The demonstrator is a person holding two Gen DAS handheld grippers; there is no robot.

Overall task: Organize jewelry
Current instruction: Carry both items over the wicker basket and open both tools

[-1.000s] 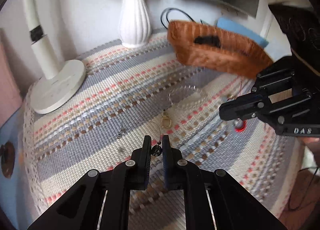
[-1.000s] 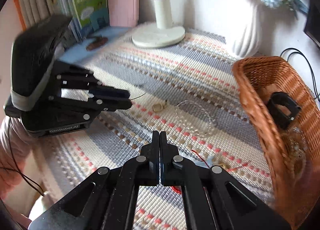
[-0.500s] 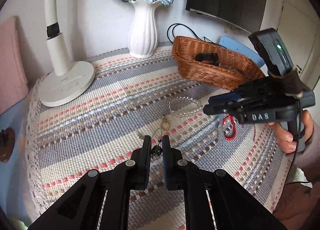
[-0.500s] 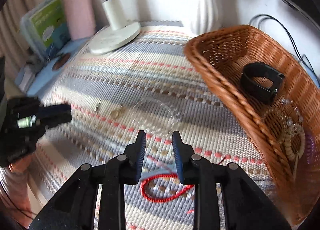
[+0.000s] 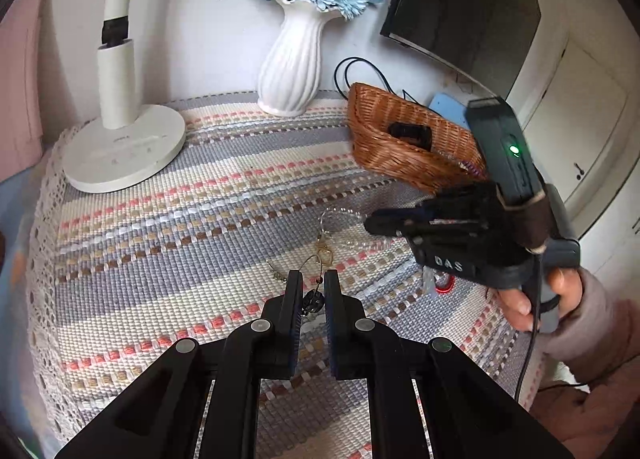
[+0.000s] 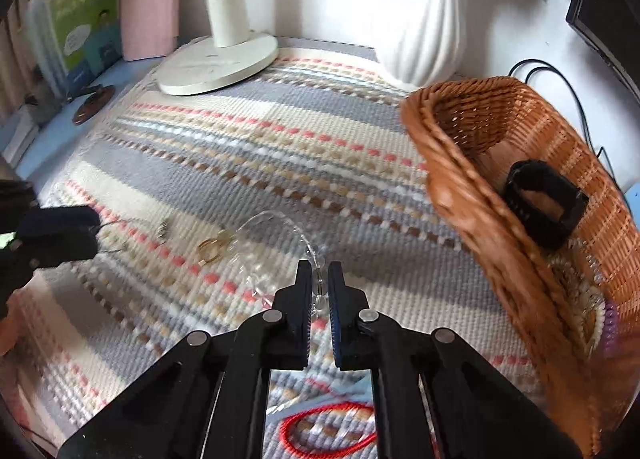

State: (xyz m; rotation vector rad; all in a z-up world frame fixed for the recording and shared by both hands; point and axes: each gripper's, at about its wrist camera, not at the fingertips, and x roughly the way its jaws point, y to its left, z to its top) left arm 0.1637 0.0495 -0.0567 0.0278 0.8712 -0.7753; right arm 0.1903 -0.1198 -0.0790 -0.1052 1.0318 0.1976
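Note:
My left gripper (image 5: 312, 279) is shut on a thin wire earring with a dark charm (image 5: 313, 301), held just above the striped cloth. My right gripper (image 6: 320, 277) has its jaws narrowly apart around the near edge of a clear bead bracelet (image 6: 276, 247) lying on the cloth; it also shows in the left wrist view (image 5: 376, 225). A gold ring (image 6: 214, 249) lies beside the bracelet. A red cord bracelet (image 6: 328, 433) lies under the right gripper. The wicker basket (image 6: 472, 203) at the right holds a black band (image 6: 544, 203) and bead strands.
A white lamp base (image 5: 124, 147) stands back left, and a white vase (image 5: 290, 67) of blue flowers at the back. Books (image 6: 80, 39) stand off the cloth's left side. The striped cloth (image 5: 180, 243) covers the table.
My right gripper opened, dropped the red cord bracelet, and moved forward to the clear bead bracelet. My left gripper has risen and pulled back, still holding the earring.

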